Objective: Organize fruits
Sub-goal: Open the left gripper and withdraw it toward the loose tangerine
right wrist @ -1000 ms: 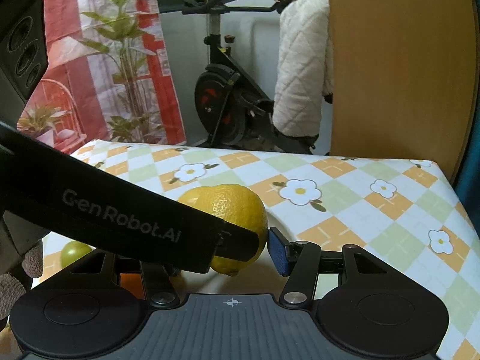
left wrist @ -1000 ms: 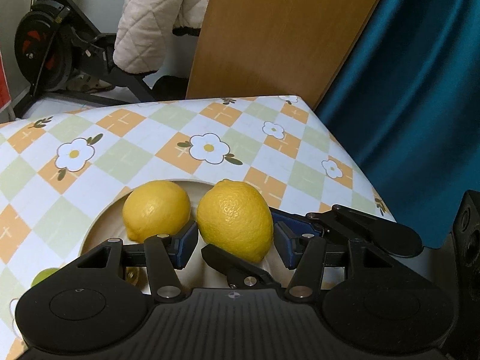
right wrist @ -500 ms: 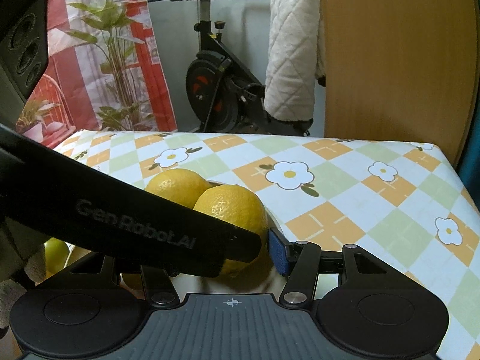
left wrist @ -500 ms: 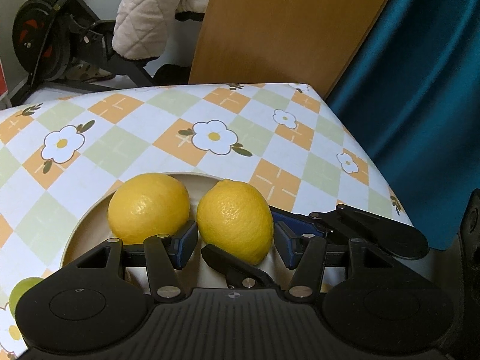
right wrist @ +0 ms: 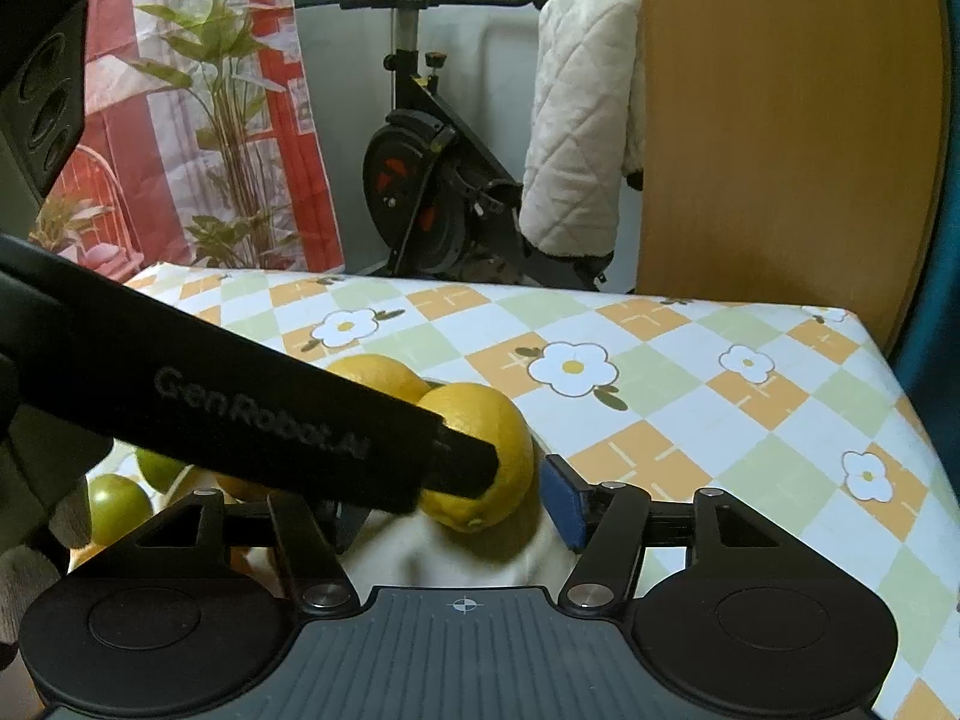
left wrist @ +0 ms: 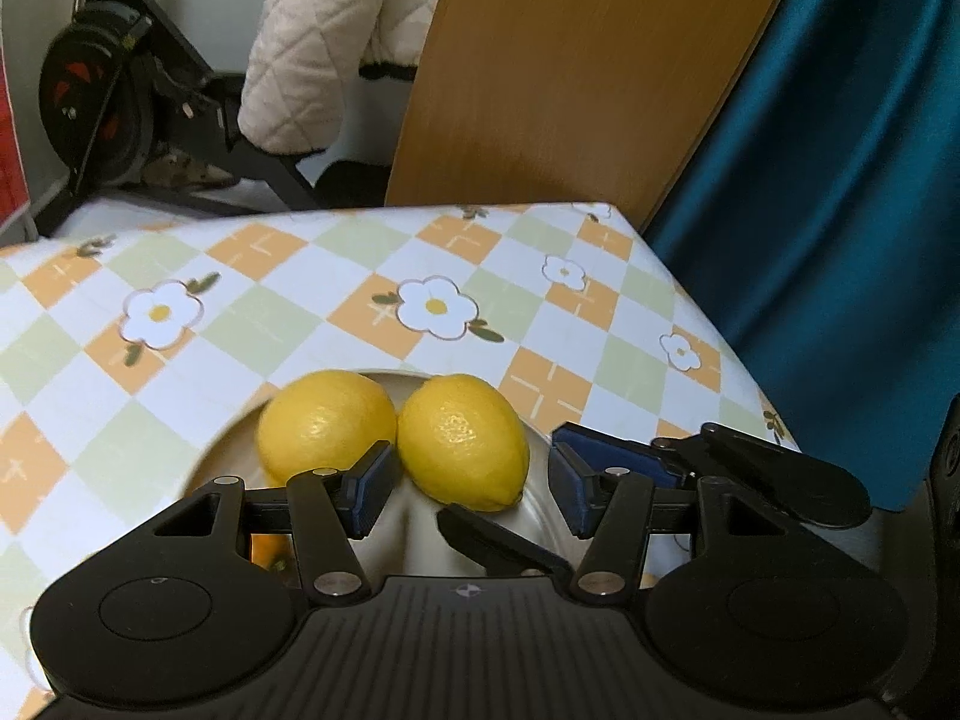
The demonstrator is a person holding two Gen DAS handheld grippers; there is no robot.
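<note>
Two yellow lemons lie side by side on a white plate. The right lemon sits between the fingers of my left gripper, just ahead of the blue pads, with a gap at the right pad. The left lemon lies outside them. My right gripper straddles the same lemon; its jaws are opening and its right pad stands clear of the peel. The left gripper's black body crosses the right wrist view and hides the right gripper's left finger.
Green fruits and an orange piece lie at the plate's near left. The chequered flowered tablecloth ends at an edge on the right, beside a teal curtain. Behind the table lean a wooden board, a quilted jacket and an exercise bike.
The right gripper's pad has drawn away from the lemon, leaving a gap. The lemon now rests against the other lemon on the plate. The left gripper shifted slightly and kept its width.
</note>
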